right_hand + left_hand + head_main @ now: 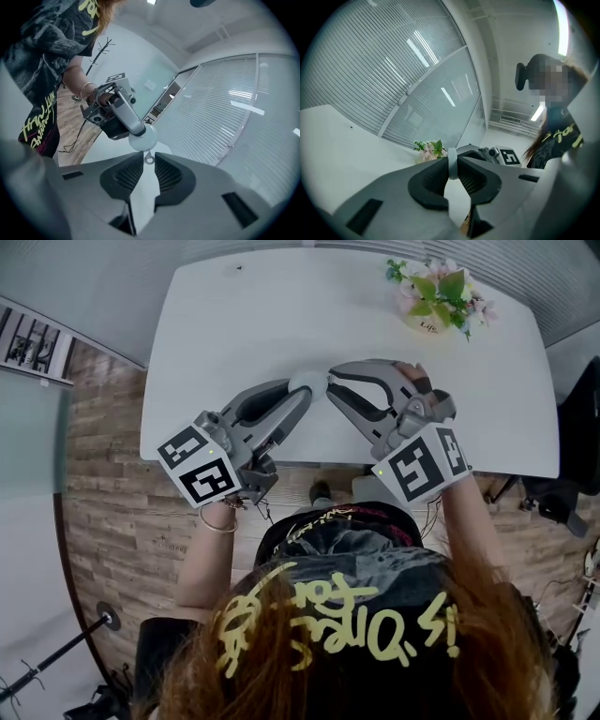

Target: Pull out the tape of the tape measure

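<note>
A small white round tape measure (pixel 307 382) hangs over the white table (pixel 244 324), between both grippers. My left gripper (pixel 302 396) is shut on its case, which shows edge-on as a white band (pixel 452 163) squeezed between the dark pads. In the right gripper view the case (pixel 143 137) is a pale disc held by the left gripper (pixel 123 115), with a small metal ring tab (pixel 149 158) sticking out toward me. My right gripper (pixel 149 161) has its fingertips closed round that tab. No length of tape shows between case and tab.
A pot of pink flowers (pixel 436 294) stands at the table's far right corner. The table's near edge (pixel 281 461) runs just under the grippers, with wooden floor (pixel 103 502) to the left. A coat stand (pixel 104 47) is in the background.
</note>
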Motion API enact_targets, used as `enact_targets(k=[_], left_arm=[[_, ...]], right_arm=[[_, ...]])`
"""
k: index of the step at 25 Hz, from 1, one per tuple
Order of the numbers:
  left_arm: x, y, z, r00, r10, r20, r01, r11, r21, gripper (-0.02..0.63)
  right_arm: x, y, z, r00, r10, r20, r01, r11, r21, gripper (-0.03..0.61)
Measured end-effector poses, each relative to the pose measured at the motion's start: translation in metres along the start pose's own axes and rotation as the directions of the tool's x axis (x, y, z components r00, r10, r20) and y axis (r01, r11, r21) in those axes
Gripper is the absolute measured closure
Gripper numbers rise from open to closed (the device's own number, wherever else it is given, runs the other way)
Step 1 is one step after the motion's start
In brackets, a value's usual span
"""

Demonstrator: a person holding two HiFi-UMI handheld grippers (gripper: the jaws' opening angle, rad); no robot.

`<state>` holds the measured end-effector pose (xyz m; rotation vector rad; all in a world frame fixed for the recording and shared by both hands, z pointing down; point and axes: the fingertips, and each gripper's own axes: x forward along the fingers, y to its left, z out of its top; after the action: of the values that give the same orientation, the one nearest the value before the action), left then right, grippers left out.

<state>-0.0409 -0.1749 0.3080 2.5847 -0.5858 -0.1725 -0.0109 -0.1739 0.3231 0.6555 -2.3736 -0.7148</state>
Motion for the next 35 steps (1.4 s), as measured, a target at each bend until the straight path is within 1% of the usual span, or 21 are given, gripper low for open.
enact_targets(k=[6, 12, 18, 22, 32, 35], left_arm=[[0.003, 0.0, -0.002, 0.999, 0.023, -0.033, -0.021, 0.998, 0.065, 0.557], [0.001, 0.002, 0.002, 0.998, 0.044, -0.034, -0.04, 0.993, 0.111, 0.557], [-0.001, 0.008, 0.001, 0.998, 0.052, -0.028, -0.05, 0.995, 0.085, 0.557], [-0.003, 0.01, 0.002, 0.998, 0.056, -0.03, -0.053, 0.995, 0.088, 0.557], [-0.009, 0.011, 0.004, 0.999, 0.049, -0.015, -0.048, 0.997, 0.057, 0.557], [-0.01, 0.013, 0.004, 0.998, 0.052, -0.017, -0.051, 0.997, 0.06, 0.557]], right_arm=[[0.001, 0.0, -0.005, 1.0, -0.002, -0.016, 0.002, 1.0, -0.024, 0.505], [0.003, -0.003, -0.005, 1.0, -0.025, -0.014, 0.025, 1.0, -0.013, 0.506], [0.007, -0.006, -0.011, 0.998, -0.04, -0.038, 0.039, 0.999, -0.016, 0.508], [0.007, -0.008, -0.015, 0.998, -0.049, -0.051, 0.048, 0.999, -0.015, 0.508], [0.004, -0.012, -0.022, 0.994, -0.075, -0.082, 0.074, 0.997, -0.016, 0.508], [0.004, -0.013, -0.025, 0.992, -0.083, -0.091, 0.082, 0.997, -0.018, 0.508]])
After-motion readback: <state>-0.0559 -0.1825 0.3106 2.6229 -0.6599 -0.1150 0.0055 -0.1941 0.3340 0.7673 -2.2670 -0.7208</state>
